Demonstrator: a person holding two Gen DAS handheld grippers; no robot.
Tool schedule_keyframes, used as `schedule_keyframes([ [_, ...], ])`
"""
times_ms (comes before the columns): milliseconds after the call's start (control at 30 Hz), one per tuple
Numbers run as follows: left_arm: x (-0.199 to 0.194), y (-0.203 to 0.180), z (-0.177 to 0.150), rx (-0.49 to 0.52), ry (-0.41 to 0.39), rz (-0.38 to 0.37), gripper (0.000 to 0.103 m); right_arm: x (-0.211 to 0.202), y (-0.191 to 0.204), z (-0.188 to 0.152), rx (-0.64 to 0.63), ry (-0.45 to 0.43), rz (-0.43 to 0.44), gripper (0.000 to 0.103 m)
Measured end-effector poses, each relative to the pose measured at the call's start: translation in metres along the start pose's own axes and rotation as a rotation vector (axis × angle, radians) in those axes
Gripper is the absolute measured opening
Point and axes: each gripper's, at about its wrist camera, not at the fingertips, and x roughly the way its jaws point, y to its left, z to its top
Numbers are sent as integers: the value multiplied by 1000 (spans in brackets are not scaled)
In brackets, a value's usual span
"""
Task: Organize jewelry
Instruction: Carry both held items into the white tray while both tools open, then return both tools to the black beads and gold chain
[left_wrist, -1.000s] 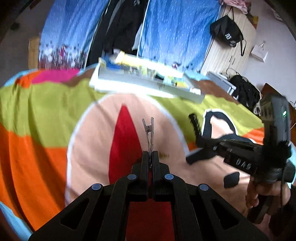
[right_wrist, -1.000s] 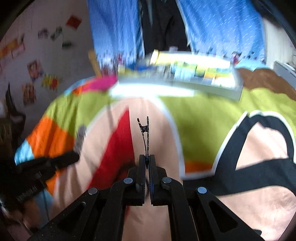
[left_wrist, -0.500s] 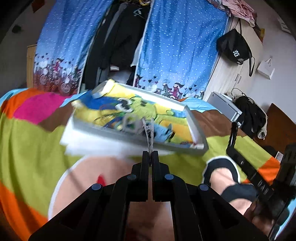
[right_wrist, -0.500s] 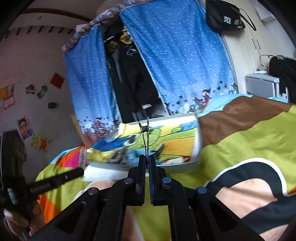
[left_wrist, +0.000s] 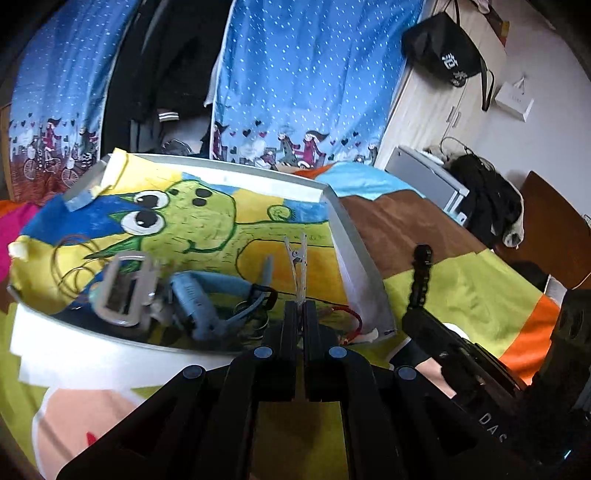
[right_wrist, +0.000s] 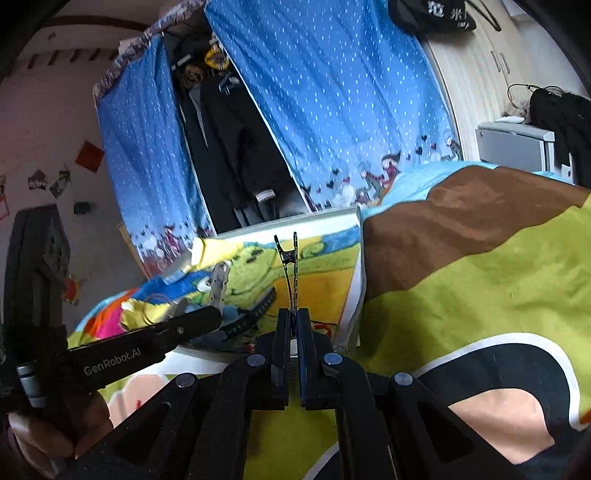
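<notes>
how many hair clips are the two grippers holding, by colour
silver hair clip, in the left gripper: 1
black hair clip, in the right gripper: 1
total: 2

A multicoloured patchwork bedspread (left_wrist: 436, 273) in green, brown and orange covers the bed. Behind it hang blue, white-dotted curtains (left_wrist: 306, 81) with a cartoon border, parted over dark clothes (left_wrist: 166, 74) on hangers. A black bag (left_wrist: 443, 51) hangs on a pale wooden wardrobe (left_wrist: 432, 107); paper cut-outs (right_wrist: 51, 181) dot the pink wall.
</notes>
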Motion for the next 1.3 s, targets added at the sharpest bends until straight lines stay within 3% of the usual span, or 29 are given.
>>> schedule_keyframes([
  [167, 18, 7, 3, -13, 49, -10, 1, 19, -9, -9, 31, 80, -9, 4],
  [533, 16, 21, 0, -92, 72, -17, 4, 18, -13, -7, 30, 79, -9, 4],
  [567, 12, 22, 0, -89, 72, -4, 13, 18, -13, -7, 26, 80, -11, 6],
  [600, 9, 21, 1, -87, 71, 3, 28, 17, -12, -8, 18, 77, -12, 6],
  [667, -3, 24, 1, -103, 49, 3, 43, 15, -12, -9, 11, 68, -13, 7],
  [700, -8, 24, 1, -112, 35, 0, 44, 13, -12, -9, 13, 64, -18, 8],
  [833, -36, 27, 3, -134, 2, 31, 62, -1, -12, -8, 33, 27, -30, 46],
  [900, -56, 29, 2, -154, -33, 63, 77, -12, -11, -7, 50, 8, -17, 46],
  [1000, -81, 29, 0, -166, -68, 116, 78, -28, -5, -6, 49, -15, 0, 52],
  [1067, -98, 26, -5, -155, -77, 157, 78, -45, 1, -7, 41, -47, 15, 76],
  [1200, -132, 18, -21, -111, -103, 228, 78, -76, 18, -7, 7, -97, 67, 88],
  [1300, -161, 12, -40, -78, -146, 239, 80, -98, 34, -11, -50, -127, 117, 98],
])
